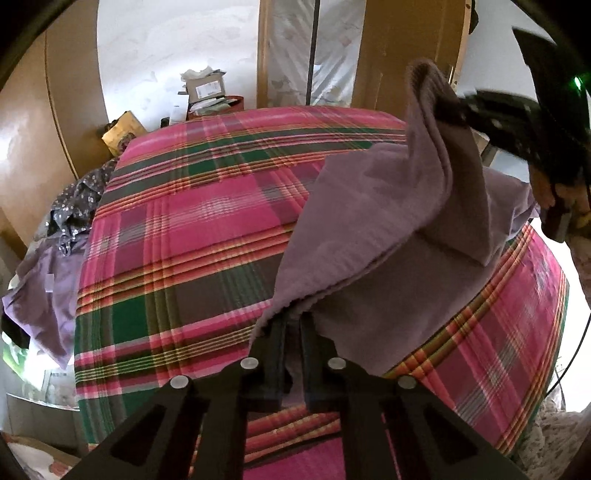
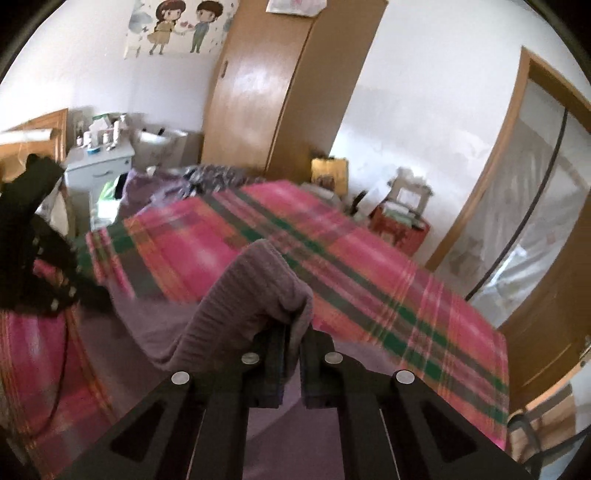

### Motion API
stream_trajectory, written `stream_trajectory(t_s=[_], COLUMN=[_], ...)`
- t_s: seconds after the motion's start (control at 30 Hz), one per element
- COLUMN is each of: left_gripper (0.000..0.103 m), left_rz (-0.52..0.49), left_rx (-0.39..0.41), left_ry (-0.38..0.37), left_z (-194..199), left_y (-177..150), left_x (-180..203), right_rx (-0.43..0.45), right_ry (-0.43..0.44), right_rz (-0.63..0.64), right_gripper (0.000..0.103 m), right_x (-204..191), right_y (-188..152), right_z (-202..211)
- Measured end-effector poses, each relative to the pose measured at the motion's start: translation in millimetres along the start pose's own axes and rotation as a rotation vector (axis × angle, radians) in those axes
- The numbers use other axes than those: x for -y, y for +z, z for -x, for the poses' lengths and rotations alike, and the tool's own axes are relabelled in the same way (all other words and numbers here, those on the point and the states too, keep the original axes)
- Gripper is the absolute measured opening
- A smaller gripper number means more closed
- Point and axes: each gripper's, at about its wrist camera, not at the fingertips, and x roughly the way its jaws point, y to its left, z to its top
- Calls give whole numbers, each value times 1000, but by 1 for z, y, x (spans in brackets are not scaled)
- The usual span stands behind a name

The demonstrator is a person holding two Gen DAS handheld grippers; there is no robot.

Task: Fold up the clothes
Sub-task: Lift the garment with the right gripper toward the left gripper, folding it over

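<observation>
Hanging between the two tools, a mauve knitted garment (image 1: 373,229) was lifted partly off the bed (image 1: 192,229), its lower folds lying on the pink, green and grey plaid cover toward the bed's right side. The left hand-held gripper (image 1: 293,332) had its fingers drawn narrow on one edge of the knit, the cloth pinched between them and draping down past the tips. The right hand-held gripper (image 2: 293,343) was likewise closed narrow on another part of the same garment (image 2: 255,295), a ribbed fold bulging up over its fingertips. In the left wrist view the right tool (image 1: 454,109) appeared at upper right, raised higher, with fabric trailing from it down to the bed.

Beyond the left edge of the bed lay a heap of other clothes, a lilac piece (image 1: 40,295) and a dark dotted one (image 1: 77,199). A wooden wardrobe (image 2: 266,85) stood against the white wall, a cartoon poster (image 2: 177,29) above, and a white bedside cabinet (image 2: 99,166) carried small bottles.
</observation>
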Motion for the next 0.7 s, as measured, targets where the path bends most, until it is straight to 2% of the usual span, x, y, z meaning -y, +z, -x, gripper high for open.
stream_trajectory(t_s=[0.17,0.43,0.6,0.7], left_gripper=[7,8,18,18], left_rz=[39,108,115,123], left_rx=[10,33,29,22], left_ry=[-11,-41,-81,-85], left_z=[-3,-3,-6,-9], left_y=[1,3,4,3], left_x=[-7,-24,-29,-33], right_rx=[36,44,42,29], right_ry=[-29,-45,-43,-30], right_rz=[17,46,71,92], right_gripper=[6,6,6,6], right_x=[2,-1,-8,-14], right_y=[30,67,84,92], right_z=[-17,-63,-96,-116])
